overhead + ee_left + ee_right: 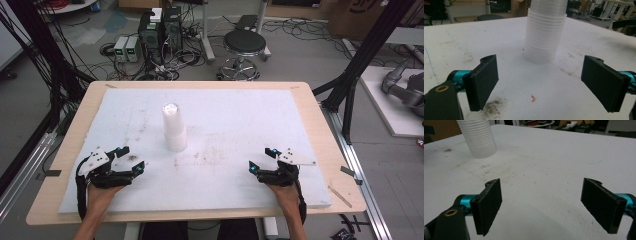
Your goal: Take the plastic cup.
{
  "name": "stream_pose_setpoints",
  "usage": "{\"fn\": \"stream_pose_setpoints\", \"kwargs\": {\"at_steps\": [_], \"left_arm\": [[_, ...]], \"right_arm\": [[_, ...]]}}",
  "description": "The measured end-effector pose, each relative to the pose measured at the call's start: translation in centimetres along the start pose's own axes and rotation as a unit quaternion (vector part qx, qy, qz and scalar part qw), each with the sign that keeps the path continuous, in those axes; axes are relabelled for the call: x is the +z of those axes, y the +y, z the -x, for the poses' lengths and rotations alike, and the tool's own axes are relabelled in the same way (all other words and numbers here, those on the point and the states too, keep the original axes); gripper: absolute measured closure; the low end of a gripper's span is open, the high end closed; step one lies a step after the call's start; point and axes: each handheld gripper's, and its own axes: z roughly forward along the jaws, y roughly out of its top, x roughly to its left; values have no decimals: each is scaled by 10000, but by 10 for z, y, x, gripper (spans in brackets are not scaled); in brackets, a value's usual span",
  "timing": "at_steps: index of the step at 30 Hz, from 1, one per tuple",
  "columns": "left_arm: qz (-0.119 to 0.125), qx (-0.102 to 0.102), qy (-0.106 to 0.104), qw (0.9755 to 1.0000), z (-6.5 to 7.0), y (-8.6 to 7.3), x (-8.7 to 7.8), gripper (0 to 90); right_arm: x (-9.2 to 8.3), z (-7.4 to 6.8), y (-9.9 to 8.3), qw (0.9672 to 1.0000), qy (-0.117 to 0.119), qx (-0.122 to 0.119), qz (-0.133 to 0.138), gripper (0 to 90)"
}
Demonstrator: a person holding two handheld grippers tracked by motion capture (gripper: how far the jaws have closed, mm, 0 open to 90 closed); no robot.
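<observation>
A tall stack of translucent white plastic cups [173,127] stands upside down near the middle of the white foam board [240,115]. The same stack [545,32] rises straight ahead in the left gripper view, and the stack [479,138] sits at the upper left in the right gripper view. My left gripper [131,161] rests low at the board's front left, open, with nothing between its jaws. My right gripper [262,160] rests at the front right, open and empty too. Both stay well short of the cups.
The board lies on a wooden table [320,125]. A dark smudge [494,107] and a small red mark [533,98] lie on the board near my left gripper. Behind the table are a black stool [244,44], power supplies [160,30] and cables on the floor.
</observation>
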Motion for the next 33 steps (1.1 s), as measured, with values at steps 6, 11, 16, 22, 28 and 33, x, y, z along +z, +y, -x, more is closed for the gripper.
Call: {"fn": "stream_pose_setpoints", "kwargs": {"at_steps": [6,11,16,22,28,33], "left_arm": [[38,56,3,10000,1,0,-1,143],[61,18,-7,10000,0,0,-1,142],[86,40,-19,10000,0,-1,-2,142],[99,9,-7,10000,0,-1,-2,142],[137,-324,-297,9989,-8,9,1,132],[343,-184,-319,9987,-12,37,4,122]], "right_arm": [[1,0,0,10000,52,31,-43,172],[0,0,0,10000,68,-8,-8,172],[1,1,1,9998,149,40,-95,172],[1,2,1,9998,151,39,-78,172],[0,1,0,9999,164,29,-22,172],[-2,3,0,9997,226,76,71,172]]}}
